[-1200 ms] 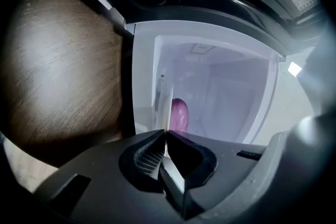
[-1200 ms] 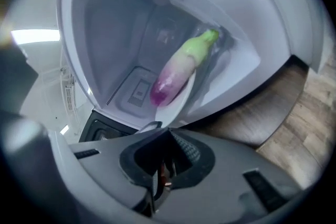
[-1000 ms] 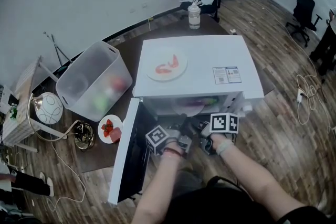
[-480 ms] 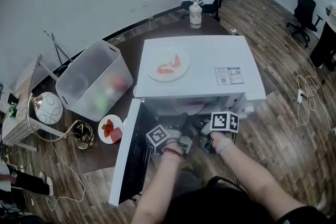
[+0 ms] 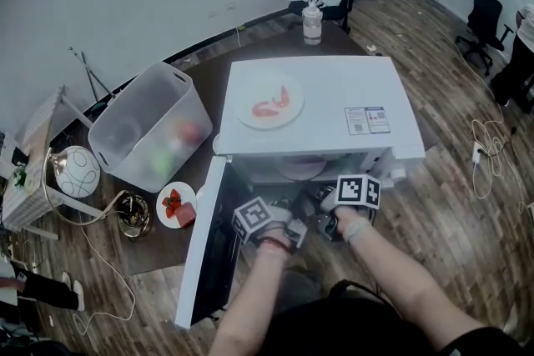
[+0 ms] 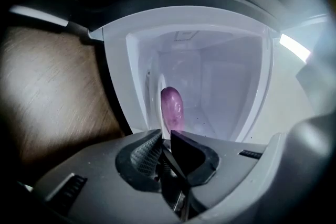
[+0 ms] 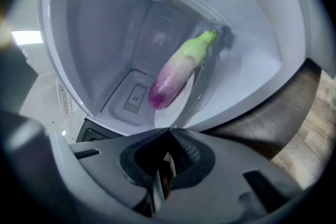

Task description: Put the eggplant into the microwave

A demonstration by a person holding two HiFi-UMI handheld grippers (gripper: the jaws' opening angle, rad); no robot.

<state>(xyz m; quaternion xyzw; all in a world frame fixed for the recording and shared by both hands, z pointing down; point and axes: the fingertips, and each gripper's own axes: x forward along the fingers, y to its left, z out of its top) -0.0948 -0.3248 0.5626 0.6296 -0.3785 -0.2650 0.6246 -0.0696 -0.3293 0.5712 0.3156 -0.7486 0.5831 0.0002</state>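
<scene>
The eggplant (image 7: 178, 73), purple with a green stem end, lies on a glass plate (image 7: 202, 84) inside the white microwave (image 5: 317, 108). The left gripper view shows the eggplant (image 6: 171, 105) end-on, deep in the cavity. The microwave door (image 5: 204, 250) hangs open at the left. Both grippers are just outside the opening and hold nothing. My left gripper (image 6: 167, 135) (image 5: 285, 208) is shut, its jaws touching. My right gripper (image 7: 169, 131) (image 5: 324, 203) is shut too. In the head view the microwave's top hides most of the cavity.
A white plate with red food (image 5: 269, 100) sits on top of the microwave. A clear plastic bin (image 5: 150, 125) and a small plate of strawberries (image 5: 175, 204) are to the left. A bottle (image 5: 311, 22) stands behind. Cables lie on the wooden floor (image 5: 467, 204).
Both grippers have drawn back a little from the microwave opening toward the person. The eggplant stays inside on the plate.
</scene>
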